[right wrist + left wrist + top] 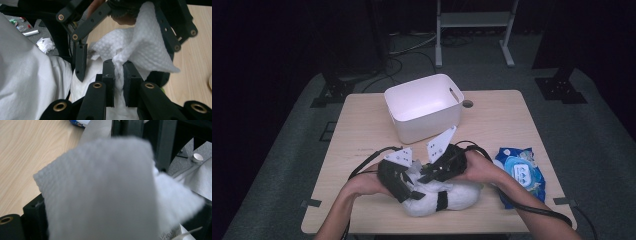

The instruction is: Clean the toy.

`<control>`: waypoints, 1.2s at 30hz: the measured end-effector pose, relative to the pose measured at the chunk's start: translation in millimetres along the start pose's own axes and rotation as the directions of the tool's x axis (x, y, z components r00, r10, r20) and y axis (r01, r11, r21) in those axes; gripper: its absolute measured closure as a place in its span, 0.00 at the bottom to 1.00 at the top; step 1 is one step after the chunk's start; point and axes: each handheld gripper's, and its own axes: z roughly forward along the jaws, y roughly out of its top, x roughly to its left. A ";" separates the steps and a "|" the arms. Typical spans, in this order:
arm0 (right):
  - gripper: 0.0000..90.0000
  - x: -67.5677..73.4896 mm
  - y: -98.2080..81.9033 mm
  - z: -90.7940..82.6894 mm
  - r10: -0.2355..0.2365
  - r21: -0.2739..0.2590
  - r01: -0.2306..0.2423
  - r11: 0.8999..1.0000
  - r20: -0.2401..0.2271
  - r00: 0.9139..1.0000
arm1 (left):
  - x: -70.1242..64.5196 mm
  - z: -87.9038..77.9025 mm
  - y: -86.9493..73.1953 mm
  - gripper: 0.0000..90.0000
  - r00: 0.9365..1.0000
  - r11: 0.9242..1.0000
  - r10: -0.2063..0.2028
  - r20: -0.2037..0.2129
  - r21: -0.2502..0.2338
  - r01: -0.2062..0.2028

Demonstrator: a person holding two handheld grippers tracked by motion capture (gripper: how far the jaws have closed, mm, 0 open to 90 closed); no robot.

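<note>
A white textured wipe (140,47) hangs between my two grippers, above a white soft bundle (459,196) with a black band at the table's front. My right gripper (119,66) is shut on a twisted corner of the wipe. In the right gripper view my left gripper stands wide open, with one of its fingers (80,61) left of the wipe and the other behind the sheet. The wipe (100,190) drapes over the left gripper's camera and hides the gap between its jaws. In the high view the left gripper (406,189) and right gripper (432,172) meet over the bundle.
A white plastic bin (424,107) stands empty at the table's far middle. A blue pack of wipes (519,170) lies to the right of my right hand. Cables trail from both grippers across the wooden table (362,130). A round hole (467,104) is beside the bin.
</note>
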 end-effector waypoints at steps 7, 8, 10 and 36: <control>0.90 -2.1 -23.0 -17.9 0.050 0.052 -0.052 0.997 0.039 0.998 | -1.1 0.2 0.8 0.04 1.000 1.000 0.006 -0.005 0.016 -0.006; 0.90 -2.1 -23.0 -17.9 0.050 0.052 -0.052 0.997 0.039 0.998 | -1.1 0.2 0.8 0.04 1.000 1.000 0.006 -0.005 0.016 -0.006; 0.89 -3.6 -38.0 -26.8 0.079 0.095 -0.085 0.992 0.061 0.995 | -2.1 0.7 1.9 0.04 1.000 1.000 0.013 -0.005 0.023 -0.013; 0.89 -9.2 -51.8 -29.4 0.147 0.098 -0.153 0.983 0.061 0.987 | -1.8 2.9 9.9 0.43 0.991 0.993 0.120 -0.053 0.004 -0.120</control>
